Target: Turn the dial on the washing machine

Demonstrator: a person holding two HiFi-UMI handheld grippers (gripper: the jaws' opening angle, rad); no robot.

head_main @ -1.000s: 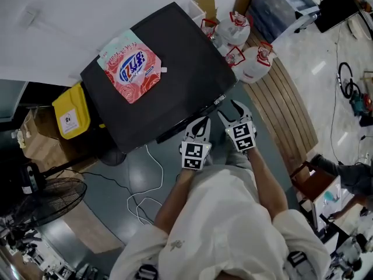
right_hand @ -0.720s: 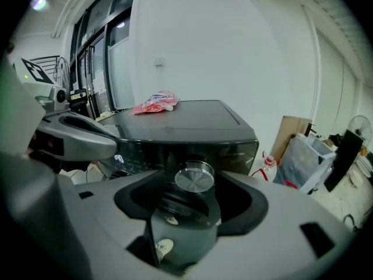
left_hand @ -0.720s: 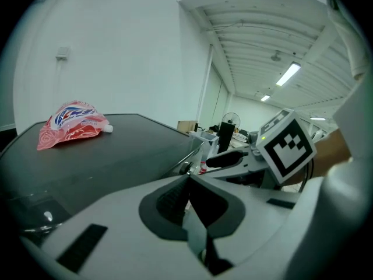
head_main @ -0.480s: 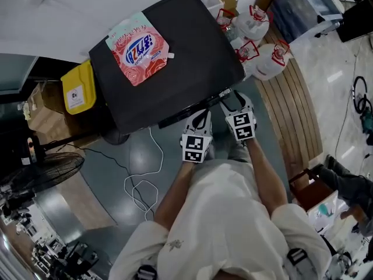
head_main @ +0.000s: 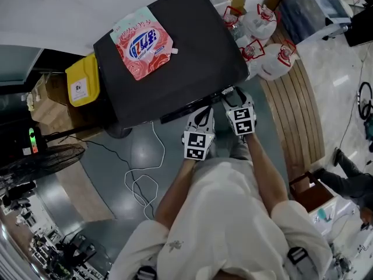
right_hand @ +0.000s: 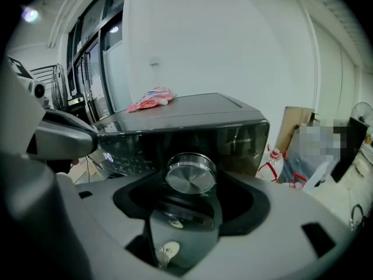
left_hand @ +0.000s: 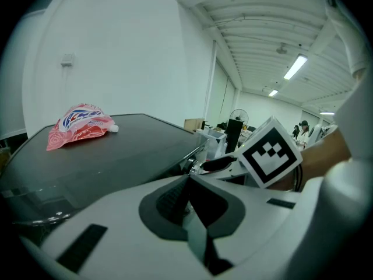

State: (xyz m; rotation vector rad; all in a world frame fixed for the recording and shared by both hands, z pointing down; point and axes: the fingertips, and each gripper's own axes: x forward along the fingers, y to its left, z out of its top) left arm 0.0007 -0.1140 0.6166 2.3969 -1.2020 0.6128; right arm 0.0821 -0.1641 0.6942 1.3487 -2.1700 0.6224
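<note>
Fingers, right gripper (right_hand: 191,207): spread wide, having just been opening; the pads press on nothing.
Fingers, left gripper (left_hand: 187,185): closed together on nothing, held just beside the right gripper, on its left.
Dial: a round, brushed-silver metal dial (right_hand: 190,176) on the machine's front panel. It lies straight ahead of the right fingers and is centred in the gap between them.
Contact: none seen. I cannot tell whether the rim already sits between the pads or just in front of them.
Axis: the dial's face looks back at the right gripper, so its axis runs roughly along the line the jaws point. One side of the rim faces each pad.
Nearer hand: the right, plainly. The left gripper points past the panel's edge, to the side of the dial.
Coming move, as I judge it: a short push forward, a squeeze on the rim, then a roll of the wrist.
Machine: a glossy black, box-shaped washing machine (head_main: 186,57), its panel edge facing the person.
Top, farthest: a pink-and-white soft detergent pouch (head_main: 144,41) lies flat near the back, well apart from the dial.
</note>
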